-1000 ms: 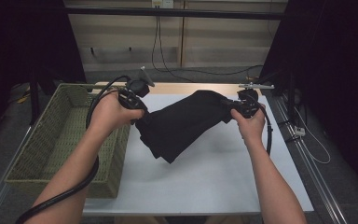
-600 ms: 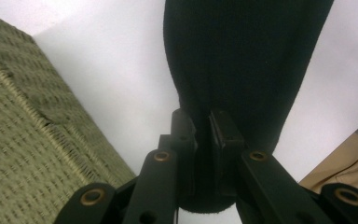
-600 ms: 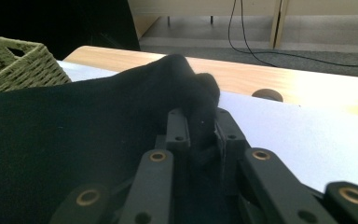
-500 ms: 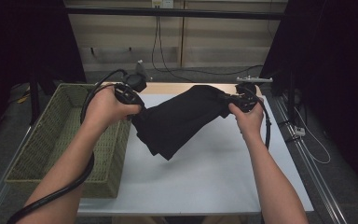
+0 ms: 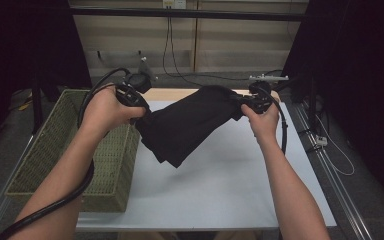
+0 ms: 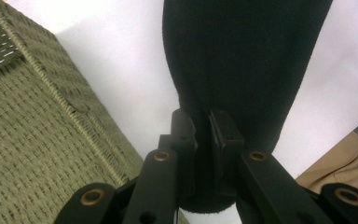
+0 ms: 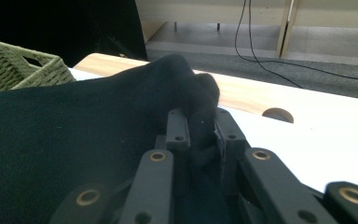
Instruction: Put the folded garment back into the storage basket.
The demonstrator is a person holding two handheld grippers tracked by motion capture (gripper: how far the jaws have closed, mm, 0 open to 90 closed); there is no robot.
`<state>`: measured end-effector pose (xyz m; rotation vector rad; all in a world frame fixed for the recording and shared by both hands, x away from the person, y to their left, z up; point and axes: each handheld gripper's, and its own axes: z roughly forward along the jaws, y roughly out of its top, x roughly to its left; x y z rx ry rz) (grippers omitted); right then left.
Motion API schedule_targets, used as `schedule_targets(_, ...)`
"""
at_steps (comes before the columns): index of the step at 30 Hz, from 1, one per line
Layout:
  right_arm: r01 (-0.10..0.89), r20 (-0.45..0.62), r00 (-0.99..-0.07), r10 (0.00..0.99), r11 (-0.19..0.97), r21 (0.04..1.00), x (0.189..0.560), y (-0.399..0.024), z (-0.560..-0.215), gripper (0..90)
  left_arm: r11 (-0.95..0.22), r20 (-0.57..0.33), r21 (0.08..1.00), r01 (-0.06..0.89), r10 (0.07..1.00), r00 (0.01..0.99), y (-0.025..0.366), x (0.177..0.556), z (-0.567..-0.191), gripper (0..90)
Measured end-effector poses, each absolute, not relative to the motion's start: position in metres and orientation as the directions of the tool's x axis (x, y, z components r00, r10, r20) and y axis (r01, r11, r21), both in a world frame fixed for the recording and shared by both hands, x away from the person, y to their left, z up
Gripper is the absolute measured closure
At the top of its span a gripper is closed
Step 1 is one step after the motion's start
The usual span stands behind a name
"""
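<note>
The black garment (image 5: 187, 127) hangs at the centre of the high view, stretched between both grippers above the white table (image 5: 220, 190); it now sits higher than a second ago, its lower corner clear of the surface. The left gripper (image 5: 139, 106), left of centre above the green wicker basket (image 5: 55, 150), is clamped on one end. The right gripper (image 5: 245, 102), right of centre, is clamped on the other. Both forearms reach up from the bottom edge, hands raised slightly since the earlier frame.
</note>
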<state>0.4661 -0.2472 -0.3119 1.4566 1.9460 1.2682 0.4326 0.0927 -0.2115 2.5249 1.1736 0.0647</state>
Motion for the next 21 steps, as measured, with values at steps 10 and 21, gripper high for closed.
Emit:
schedule_targets(10,0.532,0.187,-0.402,0.896,0.062,0.845,0.472,-0.235,-0.305,79.1,-0.584,-0.088,0.336,0.739,0.762,0.642,0.1,0.427,-0.2,81.9)
schedule_targets(21,0.522,0.181,-0.432,0.883,0.082,0.849,0.478,-0.219,-0.299,79.1,-0.57,-0.076,0.335,0.751,0.777,0.624,0.112,0.422,-0.19,81.9)
